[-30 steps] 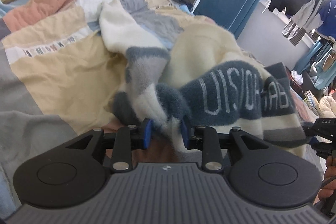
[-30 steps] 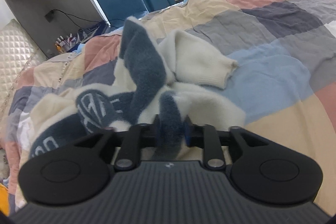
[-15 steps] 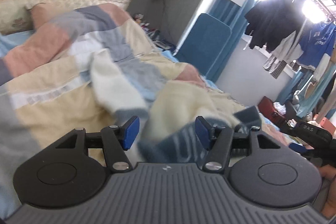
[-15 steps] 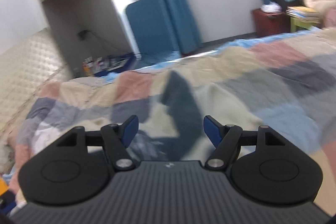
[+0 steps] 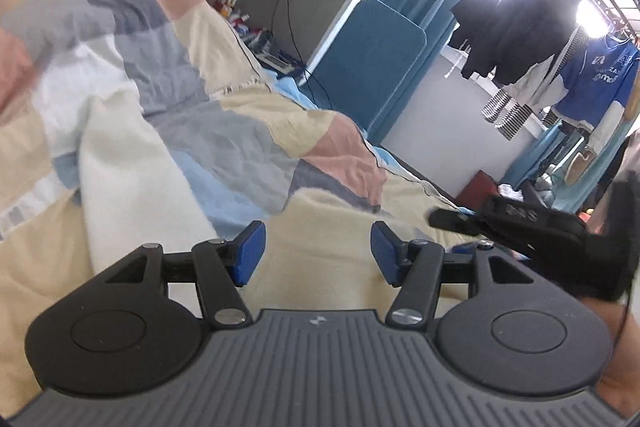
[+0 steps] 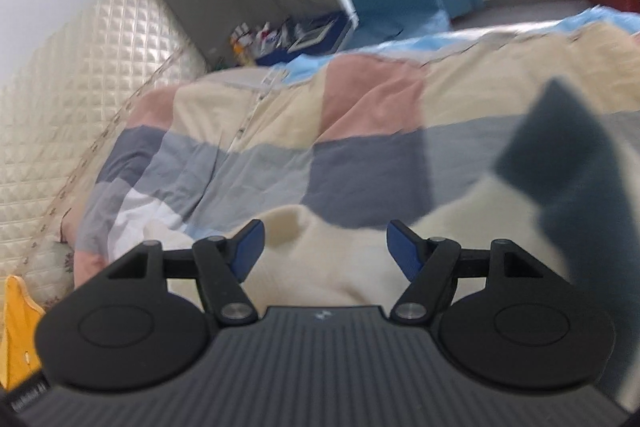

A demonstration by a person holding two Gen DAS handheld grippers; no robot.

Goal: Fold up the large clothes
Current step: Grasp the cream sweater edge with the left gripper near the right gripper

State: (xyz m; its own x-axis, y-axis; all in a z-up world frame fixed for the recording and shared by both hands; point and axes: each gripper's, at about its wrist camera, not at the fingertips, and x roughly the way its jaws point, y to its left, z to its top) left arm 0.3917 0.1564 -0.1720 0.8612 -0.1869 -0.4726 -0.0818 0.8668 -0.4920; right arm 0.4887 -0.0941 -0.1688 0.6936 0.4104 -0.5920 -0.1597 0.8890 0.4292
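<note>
The cream sweater (image 5: 320, 227) with dark blue parts lies bunched on the bed, and one cream sleeve (image 5: 132, 167) stretches away to the left. My left gripper (image 5: 316, 253) hovers over the cream fabric, open, with nothing between its blue pads. In the right wrist view the sweater (image 6: 340, 267) is below my right gripper (image 6: 324, 247), which is also open and holds nothing. A dark blue piece of the sweater (image 6: 560, 147) stands up to the right, blurred. The right tool's black body (image 5: 532, 223) shows at the right of the left wrist view.
A patchwork quilt (image 5: 224, 131) covers the bed. A quilted headboard (image 6: 80, 87) stands behind it. A blue chair (image 5: 368, 67), bedside clutter (image 6: 280, 35) and hanging clothes (image 5: 512, 27) are beyond the far edge. Something yellow (image 6: 16, 327) sits at the lower left.
Both grippers were shut on the sweater a second ago; both have opened and let it go. Both have swung away and tilted up, so the sweater now lies lower in view.
</note>
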